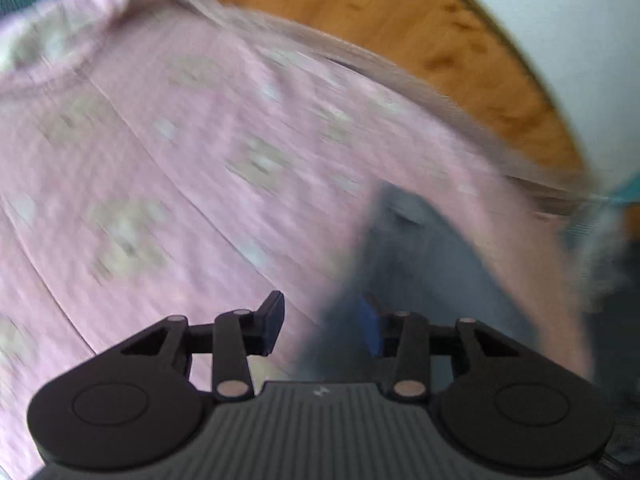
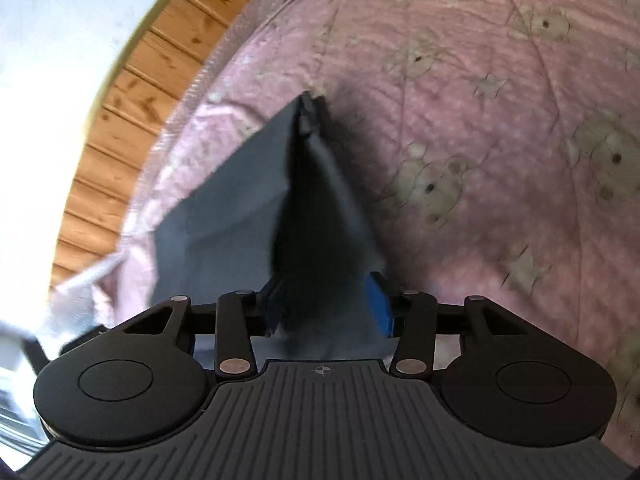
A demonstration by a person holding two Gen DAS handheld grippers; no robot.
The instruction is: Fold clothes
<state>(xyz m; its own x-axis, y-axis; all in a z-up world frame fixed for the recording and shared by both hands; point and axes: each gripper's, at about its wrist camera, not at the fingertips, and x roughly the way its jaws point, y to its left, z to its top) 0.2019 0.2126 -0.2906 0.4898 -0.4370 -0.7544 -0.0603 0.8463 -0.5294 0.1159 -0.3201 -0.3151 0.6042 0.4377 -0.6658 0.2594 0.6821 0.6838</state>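
A grey-blue garment is lifted off the pink bedding and casts a shadow on it. My right gripper is shut on a bunched end of it, and the cloth fills the gap between the fingers and runs away to a narrow far tip. The left wrist view is blurred by motion. There the same garment lies to the right and reaches the blue-padded right finger. My left gripper has its fingers apart, with pink bedding showing through the left part of the gap.
The bedding has a bear and star print and a pale trimmed edge. Beyond the edge is a wooden plank floor and a white surface. A dark object sits at the far right.
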